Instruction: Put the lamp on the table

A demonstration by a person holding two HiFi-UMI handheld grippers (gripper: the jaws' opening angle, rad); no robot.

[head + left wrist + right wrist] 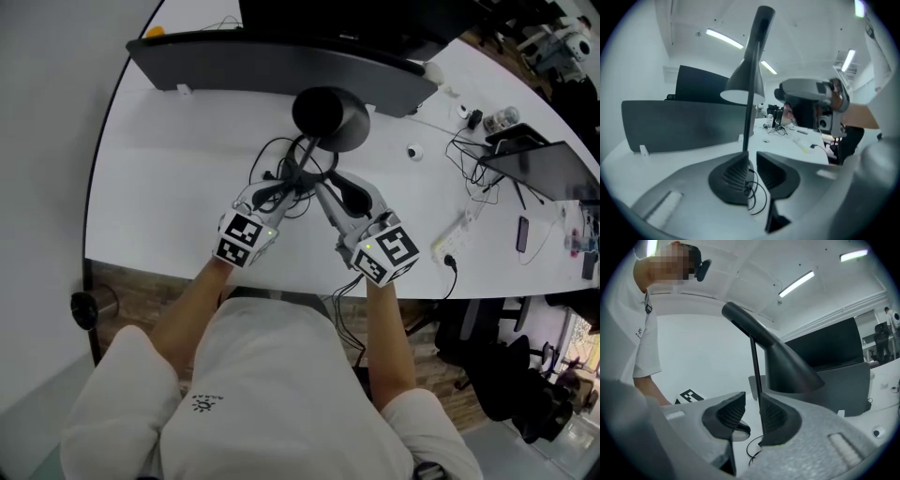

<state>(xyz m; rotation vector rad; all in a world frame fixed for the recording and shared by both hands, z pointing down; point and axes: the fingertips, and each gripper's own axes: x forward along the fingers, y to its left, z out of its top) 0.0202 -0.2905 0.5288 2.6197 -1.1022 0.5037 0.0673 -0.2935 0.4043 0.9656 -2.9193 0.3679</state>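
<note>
A black desk lamp with a cone shade (328,114) and a thin stem (312,167) hangs over the white table (159,178), between my two grippers. My left gripper (286,185) is shut on the stem low down; in the left gripper view the stem (750,117) runs into the narrow slit between the pads (736,173), and the shade (743,86) stands above. My right gripper (325,190) stands open around the same stem. In the right gripper view the stem (754,366) lies against the right pad (776,416), with a gap to the other pad. The lamp's black cord (272,159) loops under the grippers.
A long dark panel (281,61) stands along the table's back. To the right are a white power strip (455,239), a laptop (539,169), a phone (522,234) and cables. A black chair (506,366) stands off the table's right front; the front edge (141,267) is near my legs.
</note>
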